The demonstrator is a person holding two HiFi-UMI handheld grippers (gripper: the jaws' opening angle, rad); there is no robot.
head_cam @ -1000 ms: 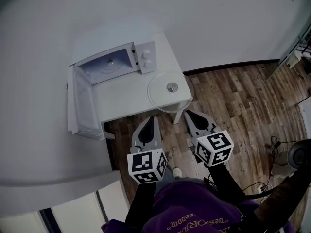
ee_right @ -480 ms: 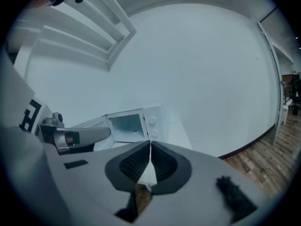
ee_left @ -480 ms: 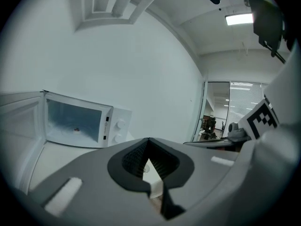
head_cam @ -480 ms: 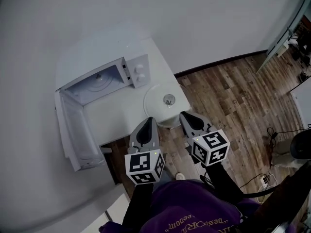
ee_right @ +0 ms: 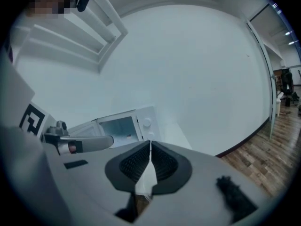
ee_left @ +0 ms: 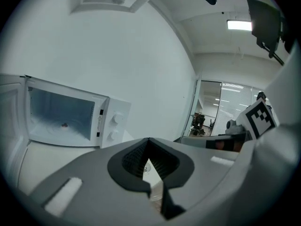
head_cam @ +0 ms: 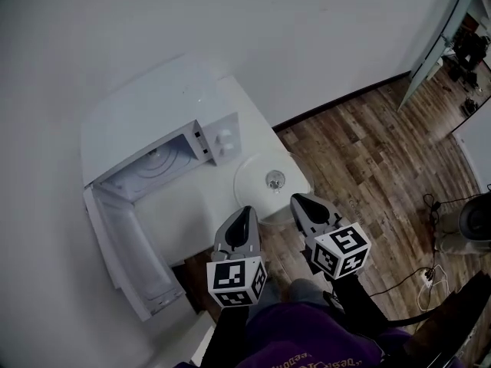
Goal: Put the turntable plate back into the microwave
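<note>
The left gripper and right gripper both had their jaws together, empty. Just ahead of both tips the turntable plate lay flat on the table (round, so no long axis), hub up. Farther ahead and left stood the microwave, with its door swung open.

The left gripper and right gripper close in on the turntable plate: its near rim, just ahead of both jaw tips a second ago, now sits between them.
</note>
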